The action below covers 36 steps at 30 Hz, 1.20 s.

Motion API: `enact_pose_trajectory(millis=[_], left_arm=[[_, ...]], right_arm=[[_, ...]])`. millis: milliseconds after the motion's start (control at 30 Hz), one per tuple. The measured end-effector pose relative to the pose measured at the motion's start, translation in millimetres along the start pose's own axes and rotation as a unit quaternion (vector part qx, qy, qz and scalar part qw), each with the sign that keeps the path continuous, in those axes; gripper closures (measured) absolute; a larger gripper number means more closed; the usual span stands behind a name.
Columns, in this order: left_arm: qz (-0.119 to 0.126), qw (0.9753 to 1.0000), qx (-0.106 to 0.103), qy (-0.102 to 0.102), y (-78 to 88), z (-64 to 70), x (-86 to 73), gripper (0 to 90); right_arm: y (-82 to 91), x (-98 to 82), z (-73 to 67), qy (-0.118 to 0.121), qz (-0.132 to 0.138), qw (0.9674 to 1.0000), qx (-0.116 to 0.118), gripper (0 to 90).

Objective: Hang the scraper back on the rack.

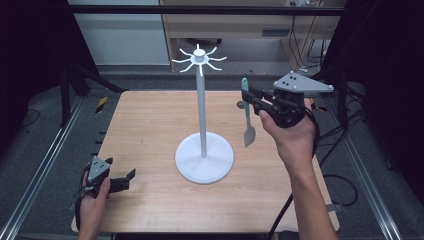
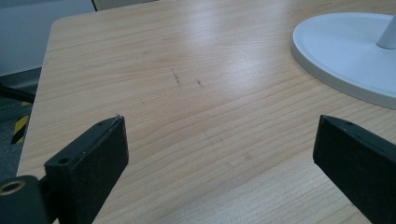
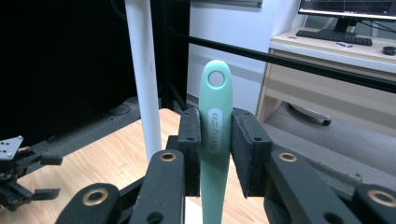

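Now your right gripper [image 3: 215, 154] clamps a smooth mint-green spatula [image 3: 215, 140] by its holed handle; the blade is cut off below. Your left gripper [image 2: 219, 154] rests with jaws wide apart over grainy wooden table [image 2: 187, 93].

Mint-green spatula [image 3: 215, 140]: slim handle with round hanging hole at top, grey blade at bottom, hanging upright above table, right of white stand pole.

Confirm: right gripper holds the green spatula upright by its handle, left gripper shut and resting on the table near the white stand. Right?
Not quite. The left gripper is open: the left gripper view shows its fingers wide apart over bare table. The rest holds: the right gripper clamps the green spatula upright by its handle, and the white stand is nearby.
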<state>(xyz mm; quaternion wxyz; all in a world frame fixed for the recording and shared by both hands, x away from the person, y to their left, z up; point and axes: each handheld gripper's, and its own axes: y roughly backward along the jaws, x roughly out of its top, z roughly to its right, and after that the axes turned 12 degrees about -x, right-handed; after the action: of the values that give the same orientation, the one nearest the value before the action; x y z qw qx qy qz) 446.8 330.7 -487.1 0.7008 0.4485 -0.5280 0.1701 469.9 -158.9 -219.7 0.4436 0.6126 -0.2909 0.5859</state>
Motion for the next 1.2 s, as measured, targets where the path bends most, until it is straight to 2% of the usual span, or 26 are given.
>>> enact_pose_trajectory(millis=[567, 1200], left_arm=[[0.000, 1.0000, -0.003, -0.003, -1.5, 1.8, 0.6, 3.0], [-0.002, 1.0000, -0.004, -0.007, -3.0, 3.3, 1.2, 3.0]], right_arm=[[12.3, 19.9, -14.3, 0.012, 0.020, 0.9996, 0.013, 74.2], [2.7, 31.4, -30.1, 0.016, 0.025, 0.9990, 0.032, 74.2]])
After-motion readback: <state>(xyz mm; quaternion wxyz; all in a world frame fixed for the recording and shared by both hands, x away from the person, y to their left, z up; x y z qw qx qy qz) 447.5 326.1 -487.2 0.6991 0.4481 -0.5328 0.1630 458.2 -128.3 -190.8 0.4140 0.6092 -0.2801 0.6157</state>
